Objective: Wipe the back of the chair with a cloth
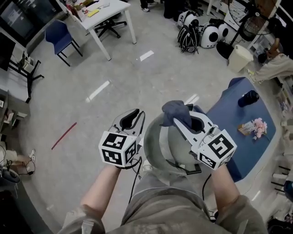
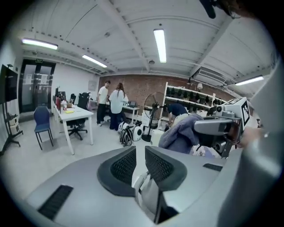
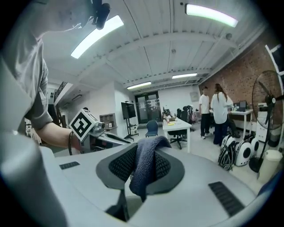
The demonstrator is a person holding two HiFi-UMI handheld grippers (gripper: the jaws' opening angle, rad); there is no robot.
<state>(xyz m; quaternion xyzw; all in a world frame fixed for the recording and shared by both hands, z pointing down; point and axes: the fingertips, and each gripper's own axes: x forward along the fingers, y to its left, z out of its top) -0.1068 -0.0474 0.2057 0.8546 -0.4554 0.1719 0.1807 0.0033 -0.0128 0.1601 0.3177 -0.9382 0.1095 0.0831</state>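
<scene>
Left gripper (image 1: 132,115), near centre: jaws slightly spread, empty. Right gripper (image 1: 184,118), just beside it: jaws pinch blue cloth (image 1: 174,109).

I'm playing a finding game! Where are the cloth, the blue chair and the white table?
cloth (image 1: 176,111), head view, on its bunched-up top.
blue chair (image 1: 58,35), head view, on its blue padding.
white table (image 1: 116,8), head view, on a bare bit of tabletop.

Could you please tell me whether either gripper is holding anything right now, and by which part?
The right gripper holds the blue-grey cloth, pinched at a bunched fold with the rest draped over the jaw tips. The left gripper holds nothing.
</scene>
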